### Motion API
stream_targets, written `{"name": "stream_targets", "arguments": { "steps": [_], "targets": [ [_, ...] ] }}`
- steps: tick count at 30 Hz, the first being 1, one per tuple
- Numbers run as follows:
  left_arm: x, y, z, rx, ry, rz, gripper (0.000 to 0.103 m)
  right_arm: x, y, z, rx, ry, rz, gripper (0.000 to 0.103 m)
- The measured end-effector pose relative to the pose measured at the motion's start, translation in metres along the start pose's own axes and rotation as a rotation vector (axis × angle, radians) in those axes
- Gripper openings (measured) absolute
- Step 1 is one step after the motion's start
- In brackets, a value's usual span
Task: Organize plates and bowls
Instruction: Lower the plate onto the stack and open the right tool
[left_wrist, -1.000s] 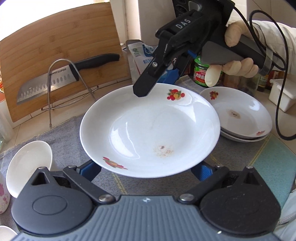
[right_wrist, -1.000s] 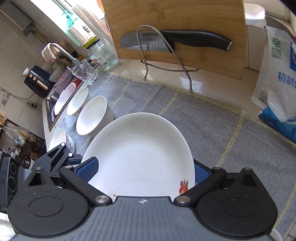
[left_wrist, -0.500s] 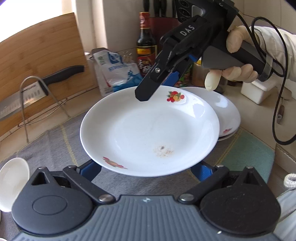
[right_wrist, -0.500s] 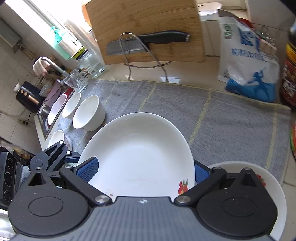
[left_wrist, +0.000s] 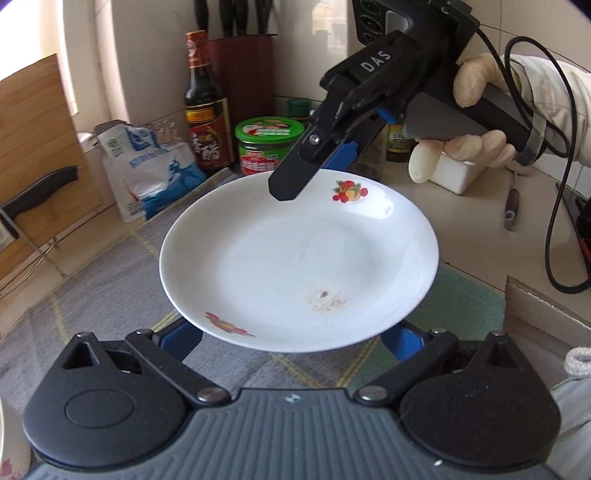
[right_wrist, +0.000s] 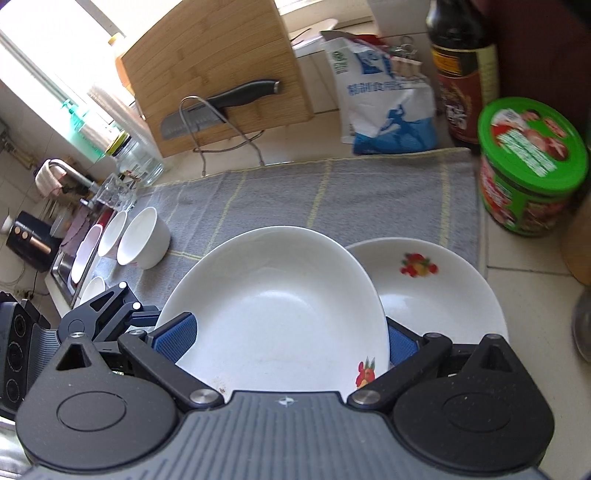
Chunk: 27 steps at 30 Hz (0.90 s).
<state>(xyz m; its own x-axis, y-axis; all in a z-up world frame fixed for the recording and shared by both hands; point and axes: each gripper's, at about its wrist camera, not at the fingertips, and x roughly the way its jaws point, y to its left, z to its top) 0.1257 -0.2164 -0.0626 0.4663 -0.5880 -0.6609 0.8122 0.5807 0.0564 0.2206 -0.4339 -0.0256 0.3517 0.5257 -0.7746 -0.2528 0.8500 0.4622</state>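
A white plate (left_wrist: 299, 266) with fruit prints and a brown stain is held in the air between both grippers. My left gripper (left_wrist: 291, 341) grips its near rim. My right gripper (left_wrist: 317, 162) grips its far rim. In the right wrist view the same plate (right_wrist: 280, 314) sits between my right gripper's blue pads (right_wrist: 173, 336), and my left gripper (right_wrist: 107, 314) shows at its left edge. Under and to the right of it a stack of matching plates (right_wrist: 436, 291) rests on the counter. Several white bowls (right_wrist: 144, 236) stand at the left on the grey mat (right_wrist: 295, 192).
A sauce bottle (left_wrist: 203, 99), a green-lidded jar (left_wrist: 267, 144), a blue-white bag (left_wrist: 147, 173) and a knife block (left_wrist: 240, 66) line the back wall. A cutting board with a knife (right_wrist: 221, 99) on a wire rack stands at the back left. A sink (right_wrist: 66, 254) lies far left.
Both grippers have carried the plate to the right along the counter. It now hangs over the stack of plates near the jar and bottle; the bowls and cutting board are farther left.
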Motion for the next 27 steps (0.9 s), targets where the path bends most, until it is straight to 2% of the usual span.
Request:
{"name": "stream_targets", "arguments": {
  "steps": [8,27],
  "targets": [
    [0.019,-0.010,0.008,0.024,0.013,-0.052,0.101,-0.011,-0.025,-0.017,0.064,-0.026,-0.023,0.103],
    [0.040,-0.011,0.018,0.031,0.039,-0.097,0.101,-0.018,-0.055,-0.035,0.126,-0.057,-0.047,0.103]
  ]
}}
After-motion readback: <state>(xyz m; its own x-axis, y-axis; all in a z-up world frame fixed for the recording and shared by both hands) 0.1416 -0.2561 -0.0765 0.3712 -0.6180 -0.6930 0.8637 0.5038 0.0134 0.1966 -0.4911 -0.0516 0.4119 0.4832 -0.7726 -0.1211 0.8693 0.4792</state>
